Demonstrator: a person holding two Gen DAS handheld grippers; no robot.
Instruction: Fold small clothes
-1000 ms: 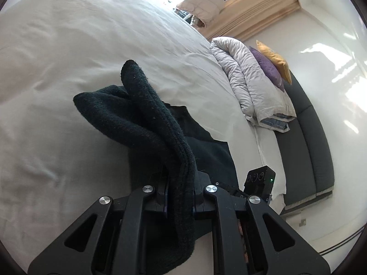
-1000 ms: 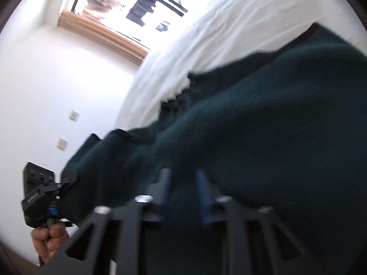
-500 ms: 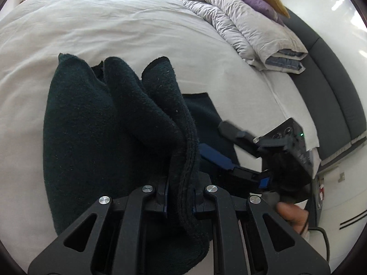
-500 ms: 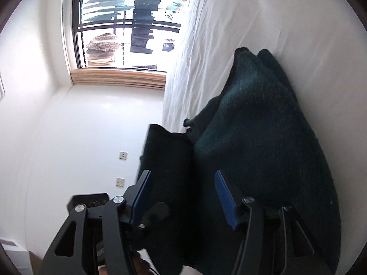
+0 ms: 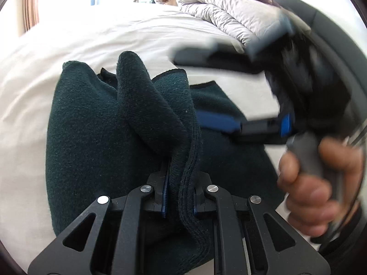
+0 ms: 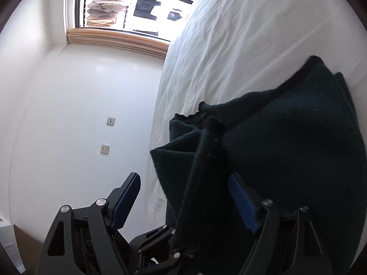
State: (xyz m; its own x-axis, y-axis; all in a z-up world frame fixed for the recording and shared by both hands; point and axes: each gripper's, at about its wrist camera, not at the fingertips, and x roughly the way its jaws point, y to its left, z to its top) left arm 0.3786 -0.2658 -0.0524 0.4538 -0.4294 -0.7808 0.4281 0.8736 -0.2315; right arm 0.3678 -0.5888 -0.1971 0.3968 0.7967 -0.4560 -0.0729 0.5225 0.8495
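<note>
On the white-sheeted bed [image 5: 87, 39], the left tongs [image 5: 179, 197] clamp a bunched fold of the dark green fleece garment [image 5: 91, 137], evidently anchoring it, while at three o'clock the right tongs [image 5: 206, 91], jaws just widened, grip nothing.

Bright daylight from the window [image 6: 128, 2] (blown out), fisheye-warped edges, motion blur.

Bed with wrinkled white sheet [image 5: 96, 36], bearing a dark green fleece garment [image 5: 91, 137] and a bunched pale duvet [image 5: 224, 16] beyond
</note>
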